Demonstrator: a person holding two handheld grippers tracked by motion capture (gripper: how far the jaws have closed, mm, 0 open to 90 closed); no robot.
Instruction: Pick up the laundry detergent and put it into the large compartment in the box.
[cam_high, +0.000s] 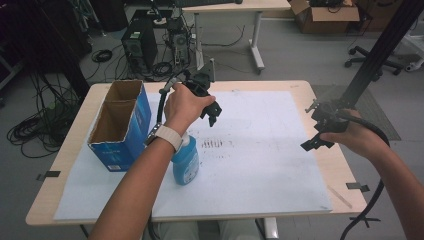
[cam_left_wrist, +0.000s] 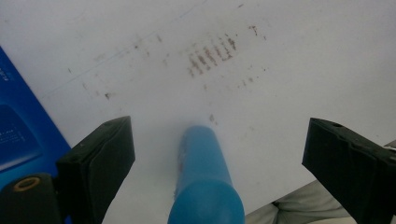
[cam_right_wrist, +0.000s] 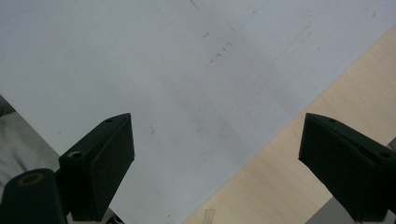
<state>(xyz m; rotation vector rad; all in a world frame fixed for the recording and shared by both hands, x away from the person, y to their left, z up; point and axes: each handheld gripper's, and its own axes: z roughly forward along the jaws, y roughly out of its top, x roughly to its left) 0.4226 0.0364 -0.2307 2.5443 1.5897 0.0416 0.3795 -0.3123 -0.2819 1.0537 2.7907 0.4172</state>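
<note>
A blue bottle (cam_high: 186, 164) with a white neck stands on the white sheet (cam_high: 260, 165), partly hidden by the person's left forearm. My left gripper (cam_high: 212, 114) hangs above and just beyond it, jaws apart and empty. In the left gripper view the bottle's rounded blue top (cam_left_wrist: 205, 186) sits low between the wide-open jaws of that gripper (cam_left_wrist: 217, 140), and neither pad touches it. My right gripper (cam_high: 312, 126) hovers at the sheet's right edge. In the right gripper view its jaws (cam_right_wrist: 215, 135) stand open over bare sheet and wood, holding nothing.
An open blue cardboard box (cam_high: 120, 125) stands at the table's left, close beside the bottle, and its side shows as a blue panel (cam_left_wrist: 18, 135). Brown smudges (cam_left_wrist: 210, 53) mark the sheet's middle. The wooden table edge (cam_right_wrist: 289, 177) runs under the right gripper. Computers and cables lie beyond the table.
</note>
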